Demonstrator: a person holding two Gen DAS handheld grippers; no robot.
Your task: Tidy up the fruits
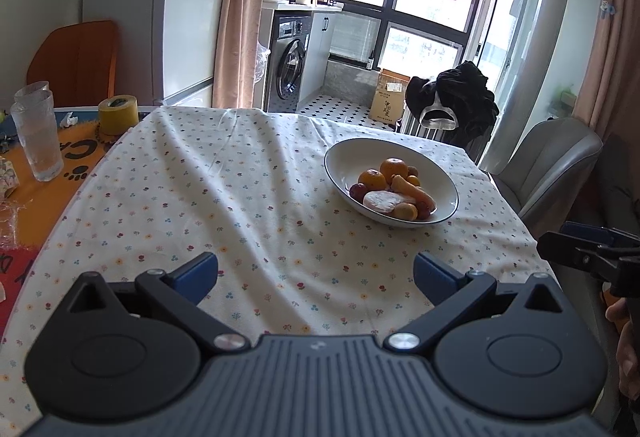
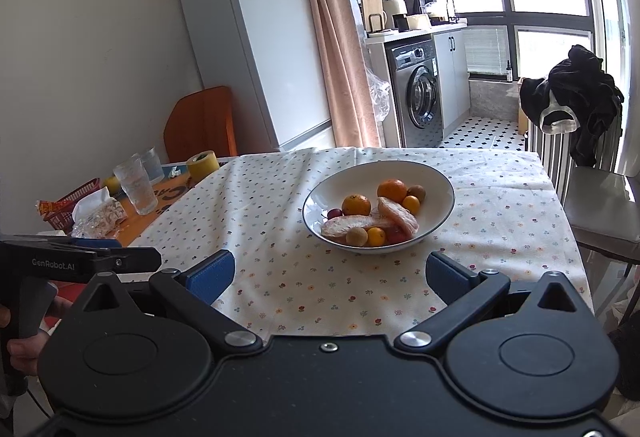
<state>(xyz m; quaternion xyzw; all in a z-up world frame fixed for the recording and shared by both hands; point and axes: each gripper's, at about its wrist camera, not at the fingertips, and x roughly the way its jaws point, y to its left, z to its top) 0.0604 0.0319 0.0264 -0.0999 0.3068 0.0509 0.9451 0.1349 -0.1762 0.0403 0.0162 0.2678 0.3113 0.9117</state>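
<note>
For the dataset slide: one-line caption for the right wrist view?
Open right gripper faces a white dark-rimmed bowl of mixed fruit on a floral tablecloth.

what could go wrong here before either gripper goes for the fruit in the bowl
The fruits are heaped tight in the white bowl; closing the fingers on one could nudge the small round ones out. The floral tablecloth is wrinkled and loose, so a low approach may snag it and drag the bowl. Both grippers are open, empty and close together.
</note>
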